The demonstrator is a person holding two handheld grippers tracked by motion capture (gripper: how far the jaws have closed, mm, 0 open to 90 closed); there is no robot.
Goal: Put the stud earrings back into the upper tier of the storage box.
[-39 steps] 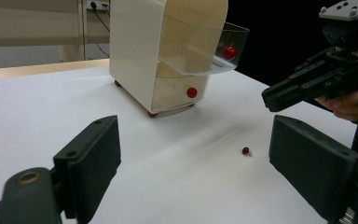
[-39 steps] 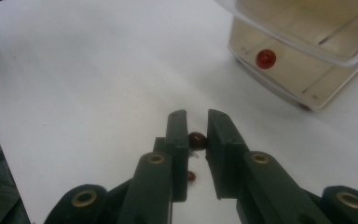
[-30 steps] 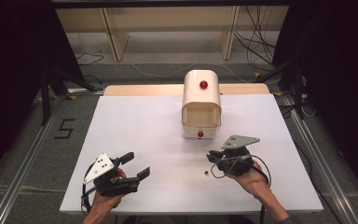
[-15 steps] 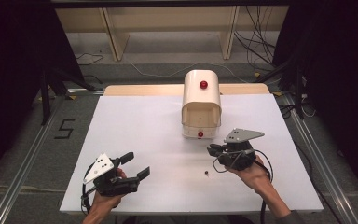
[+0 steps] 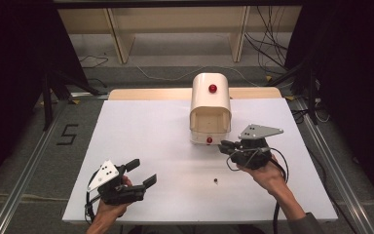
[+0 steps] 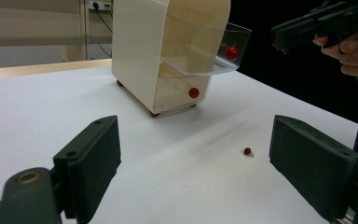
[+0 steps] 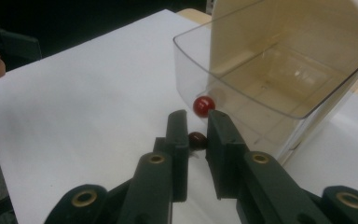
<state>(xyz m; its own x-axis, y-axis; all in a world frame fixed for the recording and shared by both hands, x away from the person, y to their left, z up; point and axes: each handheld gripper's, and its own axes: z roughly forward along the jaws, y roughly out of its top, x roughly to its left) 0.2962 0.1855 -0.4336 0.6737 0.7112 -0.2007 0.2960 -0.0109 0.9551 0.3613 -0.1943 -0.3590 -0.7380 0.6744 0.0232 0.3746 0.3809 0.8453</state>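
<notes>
Black jaws of the right gripper stand nearly together with nothing clamped, just short of the cream box's clear drawer. Its red knob sits right beyond the tips. The left gripper gapes wide, a small dark bead lying ahead between its jaws.

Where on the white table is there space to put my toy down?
The white table is bare left of the cream plastic box with red knobs, up to the left tongs. It is crowded in front of the box, where the right tongs hover and a small dark bead lies.

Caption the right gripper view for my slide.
Right hand-held gripper pinches a small dark red ball before the cream cabinet's clear drawer.
</notes>
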